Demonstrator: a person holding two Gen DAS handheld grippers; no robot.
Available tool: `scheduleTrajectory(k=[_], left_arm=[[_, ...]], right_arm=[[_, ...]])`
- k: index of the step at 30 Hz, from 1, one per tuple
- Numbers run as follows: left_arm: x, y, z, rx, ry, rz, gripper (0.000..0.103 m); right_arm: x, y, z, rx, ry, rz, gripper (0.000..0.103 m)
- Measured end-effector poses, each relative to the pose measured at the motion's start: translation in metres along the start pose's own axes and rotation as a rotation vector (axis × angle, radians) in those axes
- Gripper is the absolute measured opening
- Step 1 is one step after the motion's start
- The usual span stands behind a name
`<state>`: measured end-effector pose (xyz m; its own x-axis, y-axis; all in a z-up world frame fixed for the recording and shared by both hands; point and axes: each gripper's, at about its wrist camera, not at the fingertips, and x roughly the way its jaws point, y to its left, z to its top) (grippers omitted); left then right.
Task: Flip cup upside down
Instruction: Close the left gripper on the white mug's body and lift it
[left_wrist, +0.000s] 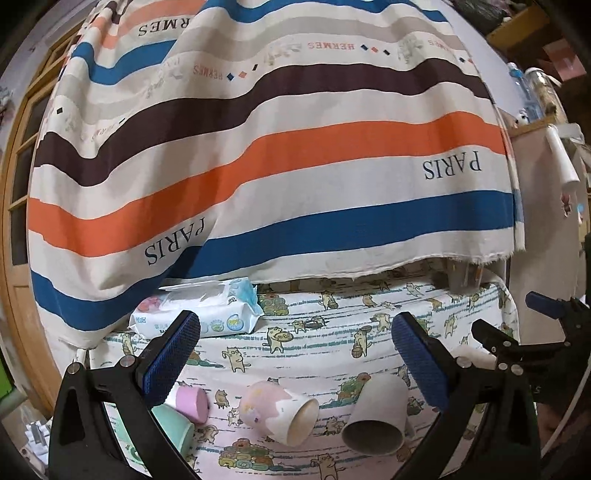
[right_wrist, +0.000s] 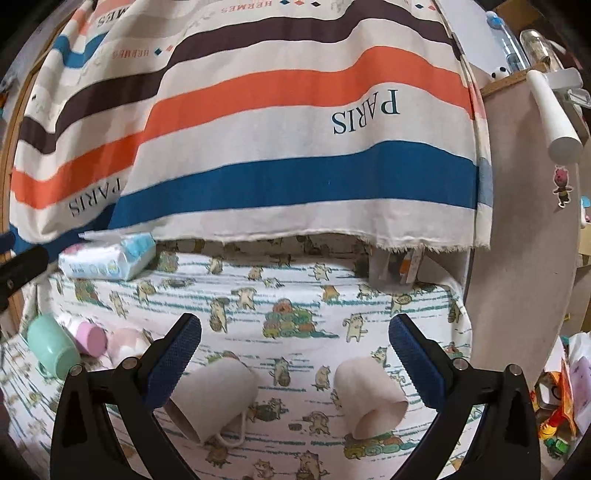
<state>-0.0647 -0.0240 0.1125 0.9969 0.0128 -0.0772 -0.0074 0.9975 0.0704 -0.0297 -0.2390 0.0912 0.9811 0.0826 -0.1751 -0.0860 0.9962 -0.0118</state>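
Behind lying cups, wipes pack, striped cloth

Five cups lie in a row along the bench's near edge; a wipes pack sits at the far-left corner.

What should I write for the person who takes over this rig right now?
Left tool: open, holding nothing, hovering above the cups.
Right tool: open, holding nothing.
On the cat-print cloth, all cups lie on their sides: green cup, small pink cup, pink-and-white cup, white mug with handle, plain white cup. A wet-wipes pack is at the back left.
Done: no cup stands upside down.
Left: grasp a cup and set it mouth down.
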Motion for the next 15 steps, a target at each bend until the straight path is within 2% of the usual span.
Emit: scheduleTrajectory(k=[3, 7, 15], left_arm=[[0.007, 0.001, 0.002, -0.021, 0.04, 0.005, 0.103], [0.018, 0.005, -0.001, -0.068, 0.114, -0.036, 0.103], [0.053, -0.012, -0.014, -0.035, 0.344, -0.117, 0.103]], right_arm=[[0.003, -0.002, 0.002, 0.01, 0.006, 0.003, 0.102], [0.011, -0.005, -0.005, 0.003, 0.061, 0.019, 0.102], [0.024, -0.029, -0.006, 0.024, 0.091, 0.025, 0.102]])
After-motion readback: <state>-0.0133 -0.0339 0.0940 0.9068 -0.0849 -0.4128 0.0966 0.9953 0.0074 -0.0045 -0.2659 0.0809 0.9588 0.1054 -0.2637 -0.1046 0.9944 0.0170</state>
